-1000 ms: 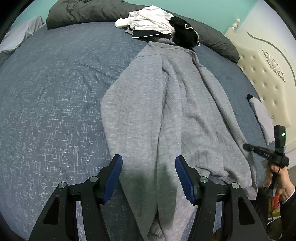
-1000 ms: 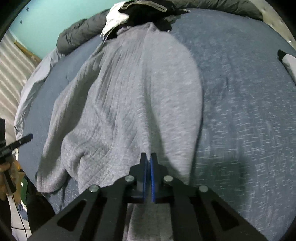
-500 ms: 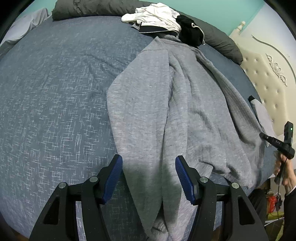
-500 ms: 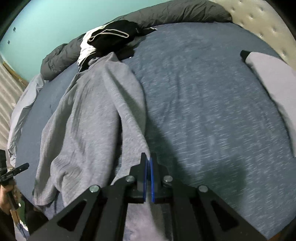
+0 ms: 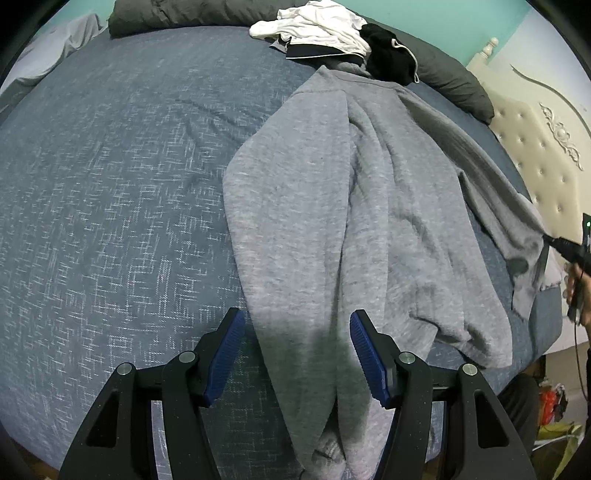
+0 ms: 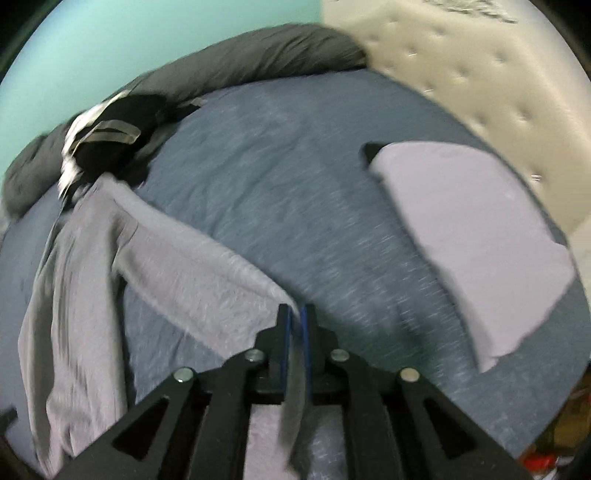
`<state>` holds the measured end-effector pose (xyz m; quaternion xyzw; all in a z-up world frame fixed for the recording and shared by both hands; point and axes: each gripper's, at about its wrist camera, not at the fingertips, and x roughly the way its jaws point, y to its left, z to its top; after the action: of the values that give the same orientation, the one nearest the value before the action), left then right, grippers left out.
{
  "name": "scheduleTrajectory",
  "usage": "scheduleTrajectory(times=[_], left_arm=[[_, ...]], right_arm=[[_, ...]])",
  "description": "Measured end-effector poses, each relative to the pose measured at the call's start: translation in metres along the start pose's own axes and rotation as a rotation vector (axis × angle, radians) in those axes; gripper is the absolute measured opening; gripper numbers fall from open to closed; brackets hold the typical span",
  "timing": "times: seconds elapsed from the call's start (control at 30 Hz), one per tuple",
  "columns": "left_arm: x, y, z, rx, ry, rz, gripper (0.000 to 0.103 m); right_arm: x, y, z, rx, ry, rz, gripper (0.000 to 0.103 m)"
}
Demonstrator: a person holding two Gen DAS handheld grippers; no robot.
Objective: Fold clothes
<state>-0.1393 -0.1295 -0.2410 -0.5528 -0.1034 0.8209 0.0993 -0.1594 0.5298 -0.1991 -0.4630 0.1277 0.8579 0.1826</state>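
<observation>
A: Where is the sweater (image 5: 332, 221)?

B: Spread lengthwise down the bed (image 5: 110, 184), its collar end at the clothes pile (image 5: 332, 33) by the far edge and its hem end hanging over the near edge. One sleeve (image 6: 207, 273) is drawn off the sweater's right side toward the headboard (image 6: 461, 74).

A: Why drawn out like that?

B: The right gripper (image 6: 294, 325) has its jaws pinched on the cuff, with fabric showing between the blue pads. My guess is that it is pulling the sleeve straight so it can be laid back across the body as a fold.

A: And the left gripper (image 5: 295, 354)?

B: Its jaws are spread wide and hold nothing. It hovers over the sweater's hem end, the cloth showing between its fingers (image 5: 225, 354). It looks placed to pin or take that end once the sleeve is set.

A: Anything you can't make out?

B: Plenty. The right wrist view is smeared, so the weave and the exact cuff edge are unclear. The hem drops out of sight below the left gripper. The collar is partly tucked under the pile. From the left wrist view the right gripper sits at the frame's edge, cut off, with only part of a hand (image 5: 580, 288) showing. A pale pillow (image 6: 480, 229) lies right of the sleeve, near the headboard.
</observation>
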Motion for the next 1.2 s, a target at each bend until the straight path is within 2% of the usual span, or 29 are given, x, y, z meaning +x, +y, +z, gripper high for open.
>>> scheduleTrajectory(times=[0.1, 0.13, 0.27, 0.43, 0.8, 0.83, 0.9, 0.97, 1.13, 1.2], left_arm=[[0.002, 0.0, 0.002, 0.003, 0.002, 0.008, 0.063], [0.004, -0.001, 0.003, 0.006, 0.004, 0.01, 0.063], [0.014, -0.003, 0.003, 0.02, 0.022, 0.025, 0.063], [0.031, 0.001, -0.002, 0.009, 0.06, 0.032, 0.063], [0.057, -0.008, -0.023, 0.093, 0.16, 0.0, 0.062], [0.056, -0.008, -0.024, 0.104, 0.162, -0.001, 0.06], [0.054, -0.009, -0.027, 0.126, 0.174, -0.001, 0.04], [0.051, -0.009, -0.03, 0.139, 0.184, -0.009, 0.038], [0.025, -0.002, -0.036, 0.107, 0.161, -0.088, 0.04], [0.018, -0.003, -0.043, 0.13, 0.169, -0.086, 0.041]], right_arm=[[-0.01, 0.01, 0.0, -0.022, -0.024, 0.034, 0.02], [-0.012, 0.014, -0.002, -0.03, -0.027, 0.047, 0.02], [-0.015, 0.033, -0.017, -0.033, -0.009, 0.127, 0.02], [-0.013, 0.056, -0.035, -0.063, 0.036, 0.187, 0.02], [-0.007, 0.077, -0.062, -0.092, 0.083, 0.224, 0.02], [-0.007, 0.078, -0.062, -0.09, 0.083, 0.226, 0.02], [-0.009, 0.079, -0.063, -0.088, 0.083, 0.23, 0.02], [-0.01, 0.081, -0.064, -0.086, 0.082, 0.235, 0.02], [-0.017, 0.087, -0.067, -0.096, 0.077, 0.249, 0.02], [-0.018, 0.088, -0.068, -0.095, 0.078, 0.248, 0.02]])
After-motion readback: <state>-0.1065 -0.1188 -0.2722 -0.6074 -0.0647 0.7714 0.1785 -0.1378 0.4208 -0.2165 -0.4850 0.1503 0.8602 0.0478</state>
